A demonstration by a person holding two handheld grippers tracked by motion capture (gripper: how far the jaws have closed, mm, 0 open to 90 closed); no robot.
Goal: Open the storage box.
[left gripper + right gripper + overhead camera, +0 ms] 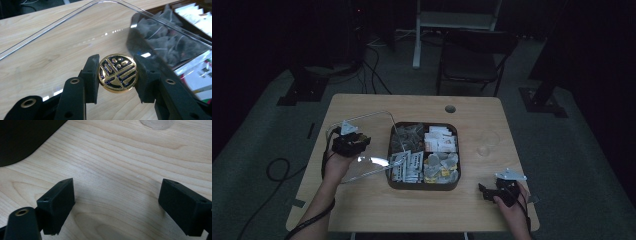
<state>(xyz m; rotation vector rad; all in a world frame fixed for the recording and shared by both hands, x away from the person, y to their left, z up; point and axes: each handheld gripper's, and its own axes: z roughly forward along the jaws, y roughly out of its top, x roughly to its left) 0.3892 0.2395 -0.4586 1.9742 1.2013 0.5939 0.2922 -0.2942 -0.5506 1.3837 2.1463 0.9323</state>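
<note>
Left of the dark compartmented tray [424, 186], the left gripper [353, 141] pinches the round gold knob [118, 72] of a clear plastic lid [362, 122], its two black pads pressed against the knob's opposite edges. That knob is polished metal with a dark inlaid emblem, and it is the one raised part of the otherwise flat sheet, which is likely why the lid is carried by it. Seen from the left gripper view, the lid is a thin, glossy, round-cornered pane; the pale wood grain of the worktop [412, 210] and grey mesh sachets [165, 42] read straight through it. The lid hangs tilted beside the tray, one edge overlapping the tray's left rim, so the compartments lie mostly uncovered.

The tray is a rounded square divided into four: grey mesh sachets at back left, white paper packets [441, 138] at back right, printed white sachets [408, 166] at front left, and grey and yellow pouches [441, 166] at front right.

Near the worktop's front right corner, the right gripper [493, 192] waits well apart from the tray, jaws spread wide over bare wood with nothing between them, seemingly parked while the other hand handles the lid. A small clear glass [486, 142] stands to the tray's right.
</note>
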